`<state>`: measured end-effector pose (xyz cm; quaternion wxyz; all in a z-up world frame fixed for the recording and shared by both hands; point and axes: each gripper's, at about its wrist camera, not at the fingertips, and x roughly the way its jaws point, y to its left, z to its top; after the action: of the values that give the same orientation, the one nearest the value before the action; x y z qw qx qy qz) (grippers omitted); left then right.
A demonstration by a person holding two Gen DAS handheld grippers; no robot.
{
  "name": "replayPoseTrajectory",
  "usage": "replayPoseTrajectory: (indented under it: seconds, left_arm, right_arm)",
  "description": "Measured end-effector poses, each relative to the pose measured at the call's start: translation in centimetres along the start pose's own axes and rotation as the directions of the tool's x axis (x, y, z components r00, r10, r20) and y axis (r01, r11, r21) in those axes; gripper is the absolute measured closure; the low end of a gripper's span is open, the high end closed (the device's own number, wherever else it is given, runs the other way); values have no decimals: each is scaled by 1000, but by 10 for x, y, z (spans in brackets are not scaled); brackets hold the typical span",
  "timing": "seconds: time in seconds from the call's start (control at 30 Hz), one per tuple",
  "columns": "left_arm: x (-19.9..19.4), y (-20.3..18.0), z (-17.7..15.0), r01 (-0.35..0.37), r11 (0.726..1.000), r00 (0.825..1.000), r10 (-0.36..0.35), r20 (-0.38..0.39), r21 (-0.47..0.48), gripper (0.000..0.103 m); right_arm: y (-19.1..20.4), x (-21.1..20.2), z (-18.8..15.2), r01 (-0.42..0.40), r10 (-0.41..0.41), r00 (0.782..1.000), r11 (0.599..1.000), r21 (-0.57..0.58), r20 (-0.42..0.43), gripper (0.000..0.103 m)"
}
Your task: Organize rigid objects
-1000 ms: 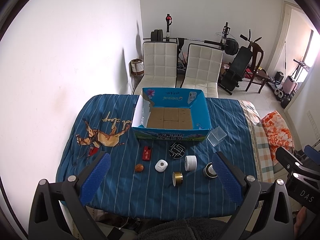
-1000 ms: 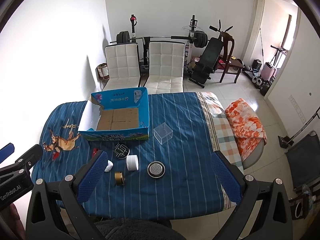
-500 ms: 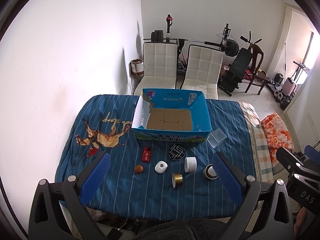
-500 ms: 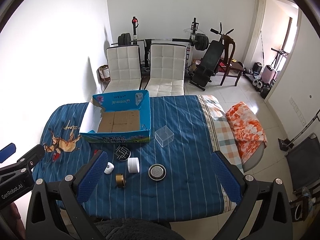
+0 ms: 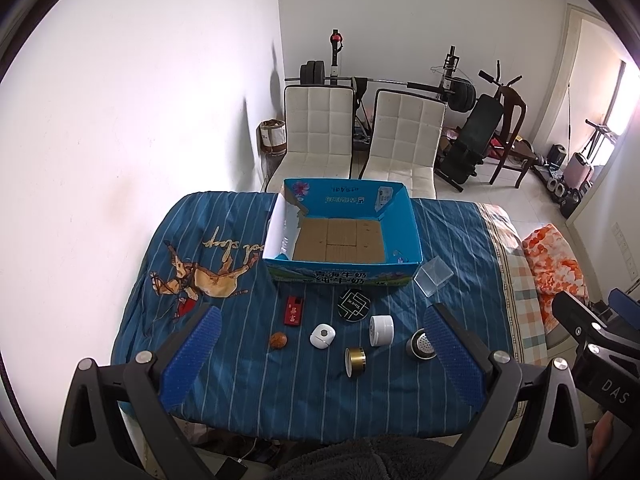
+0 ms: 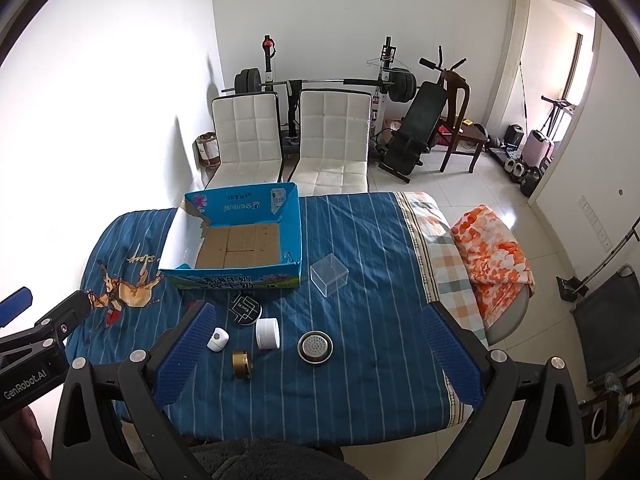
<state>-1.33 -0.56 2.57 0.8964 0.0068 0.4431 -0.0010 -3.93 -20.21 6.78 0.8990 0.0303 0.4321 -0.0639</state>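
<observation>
Both grippers hover high above the bed [image 5: 224,392], jaws spread wide and holding nothing: the left gripper [image 5: 320,364] frames the lower centre of its view, the right gripper [image 6: 316,356] does the same in its own. The open blue box [image 5: 412,240] sits mid-frame on the blue striped cover, its cardboard floor bare, so nothing looks sorted yet.

In front of the box lies a loose row: a red flat case [image 5: 294,311], a small brown ball [image 5: 278,340], a white rounded pod [image 5: 322,335], a black patterned disc [image 5: 354,305], a white jar [image 5: 381,330], a gold ring [image 5: 355,361] on its side, and a metal strainer cup [image 5: 420,347], partly hidden behind the left gripper's right finger. A clear plastic cube [image 6: 329,274] stands just beside the box's right corner.

The risks lie in the soft bedding and the round shapes. The ball and ring could roll when nudged. The jar and disc lie close together, so a wide approach may knock a neighbour. The clear cube may be hard to judge for grip, and probably slippery.
</observation>
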Motion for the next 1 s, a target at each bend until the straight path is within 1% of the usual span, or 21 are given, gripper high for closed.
replayPoseTrajectory:
  seconds: [0.1, 0.2, 0.3, 0.33, 0.37, 0.43, 0.5, 0.57, 0.63, 0.67, 0.73, 0.77, 0.8, 0.83, 0.87, 0.9, 0.93, 0.97, 1.0]
  left_arm:
    - [6, 2, 3, -7, 1000, 1000, 7, 4, -6, 0]
    - [35, 9, 11, -3, 999, 1000, 3, -23, -32, 0]
    - [81, 17, 16, -12, 999, 997, 8, -74, -52, 0]
    - [101, 18, 17, -20, 999, 995, 15, -98, -46, 0]
    - [121, 17, 16, -29, 999, 991, 24, -133, -34, 0]
    - [163, 16, 8, -33, 999, 975, 28, -218, -19, 0]
    - [205, 14, -5, -25, 999, 951, 17, -309, -22, 0]
    - [243, 8, -21, -8, 1000, 918, 1, -396, -16, 0]
    - [274, -1, -40, 12, 1000, 889, -18, -457, -16, 0]
    - [289, -5, -48, 29, 999, 871, -36, -489, -21, 0]
    - [314, -16, -65, 57, 998, 837, -63, -543, -28, 1]
    - [325, -20, -72, 73, 997, 818, -80, -569, -34, 4]
    - [334, -24, -78, 87, 995, 798, -97, -595, -46, 7]
    - [343, -26, -84, 100, 993, 777, -119, -619, -65, 12]
    - [351, -29, -90, 112, 990, 762, -138, -633, -81, 18]
    - [359, -31, -96, 120, 988, 748, -152, -646, -94, 20]
    - [367, -32, -103, 122, 987, 731, -163, -663, -109, 24]
    - [373, -35, -110, 126, 985, 714, -175, -678, -121, 30]
    - [380, -37, -116, 137, 981, 698, -193, -690, -136, 33]
  right_arm:
    - [-2, 5, 4, -2, 2, 1000, 1000, 11, -5, 0]
    - [-10, 27, 8, -8, 9, 999, 999, 45, -44, 0]
    - [-18, 76, 9, -20, 30, 989, 997, 71, -142, 0]
    - [-21, 100, 6, -39, 53, 981, 996, 78, -189, 0]
    - [-22, 124, 4, -39, 59, 968, 996, 86, -242, 0]
    - [-27, 172, -8, -54, 87, 939, 993, 109, -332, 0]
    - [-29, 216, -21, -39, 81, 913, 993, 112, -400, 0]
    - [-30, 263, -38, -29, 76, 880, 994, 108, -469, 0]
    - [-30, 304, -57, -25, 82, 843, 993, 115, -531, 0]
    - [-30, 326, -66, -24, 89, 827, 992, 125, -555, 0]
    - [-31, 360, -84, -17, 93, 807, 991, 134, -584, 0]
    - [-31, 374, -91, -6, 88, 793, 991, 136, -603, 1]
    - [-30, 389, -99, -9, 101, 774, 989, 150, -625, 2]
    - [-29, 398, -106, -9, 113, 757, 987, 163, -644, 4]
    - [-29, 409, -111, -2, 112, 746, 986, 166, -657, 4]
    - [-29, 415, -114, -4, 116, 738, 986, 167, -665, 4]
    - [-29, 423, -118, -10, 123, 731, 985, 170, -671, 4]
    - [-28, 427, -121, -12, 124, 725, 986, 167, -678, 4]
    - [-26, 433, -124, -17, 128, 717, 986, 166, -686, 4]
